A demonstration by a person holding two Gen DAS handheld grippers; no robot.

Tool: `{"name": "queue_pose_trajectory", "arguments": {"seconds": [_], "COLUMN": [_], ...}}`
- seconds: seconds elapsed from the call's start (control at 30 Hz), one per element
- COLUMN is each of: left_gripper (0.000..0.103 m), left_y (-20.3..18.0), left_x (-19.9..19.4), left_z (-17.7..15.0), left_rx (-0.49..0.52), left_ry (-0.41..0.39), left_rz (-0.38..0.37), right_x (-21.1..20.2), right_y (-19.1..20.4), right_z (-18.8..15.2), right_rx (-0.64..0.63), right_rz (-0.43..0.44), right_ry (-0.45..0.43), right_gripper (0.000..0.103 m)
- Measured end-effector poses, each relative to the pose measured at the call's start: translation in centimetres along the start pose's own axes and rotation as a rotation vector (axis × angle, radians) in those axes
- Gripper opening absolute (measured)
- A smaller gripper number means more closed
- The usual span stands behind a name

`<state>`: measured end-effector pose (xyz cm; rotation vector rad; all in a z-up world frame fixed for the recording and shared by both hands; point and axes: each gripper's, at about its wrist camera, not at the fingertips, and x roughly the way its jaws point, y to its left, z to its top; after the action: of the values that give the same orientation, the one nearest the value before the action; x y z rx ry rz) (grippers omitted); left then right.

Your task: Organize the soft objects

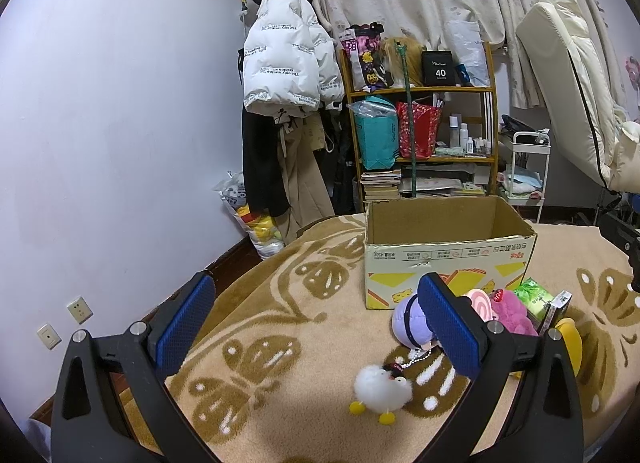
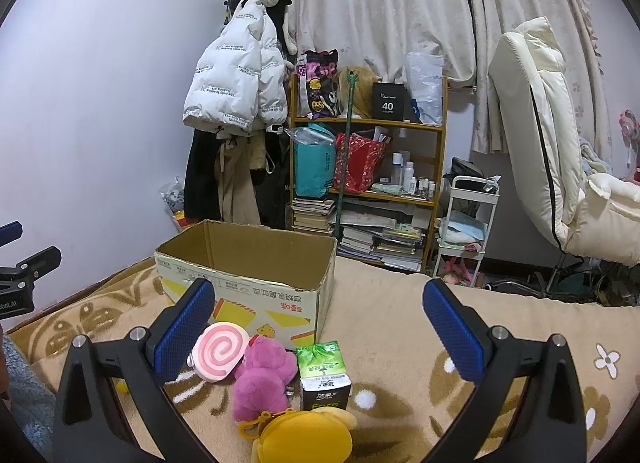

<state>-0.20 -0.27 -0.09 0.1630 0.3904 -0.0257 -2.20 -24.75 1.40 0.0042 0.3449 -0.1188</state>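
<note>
An open cardboard box (image 1: 448,259) stands on the beige patterned blanket (image 1: 280,303); it also shows in the right wrist view (image 2: 248,275). Soft toys lie in front of it: a white fluffy chick (image 1: 382,389), a purple plush (image 1: 410,321), a pink swirl lollipop plush (image 2: 220,351), a magenta plush bear (image 2: 260,377), a yellow plush (image 2: 306,437) and a green tissue pack (image 2: 324,373). My left gripper (image 1: 316,327) is open and empty above the chick. My right gripper (image 2: 316,323) is open and empty above the bear and tissue pack.
A wooden shelf (image 1: 424,123) with bags, books and bottles stands behind the bed. A white puffer jacket (image 1: 288,47) hangs on the wall. A cream chair (image 2: 552,167) and a small white cart (image 2: 464,223) are at the right.
</note>
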Motion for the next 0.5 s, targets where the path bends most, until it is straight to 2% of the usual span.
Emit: {"name": "queue_pose_trajectory", "arguments": {"seconds": [0.5], "left_gripper": [0.101], "left_y": [0.0], "left_x": [-0.03], "left_z": [0.07], "left_rx": [0.002], "left_ry": [0.0], "left_rz": [-0.001], "right_x": [0.24], "right_y": [0.15], "right_z": [-0.1], "right_rx": [-0.002], "right_rz": [0.0], "right_ry": [0.005], "right_gripper": [0.103]}}
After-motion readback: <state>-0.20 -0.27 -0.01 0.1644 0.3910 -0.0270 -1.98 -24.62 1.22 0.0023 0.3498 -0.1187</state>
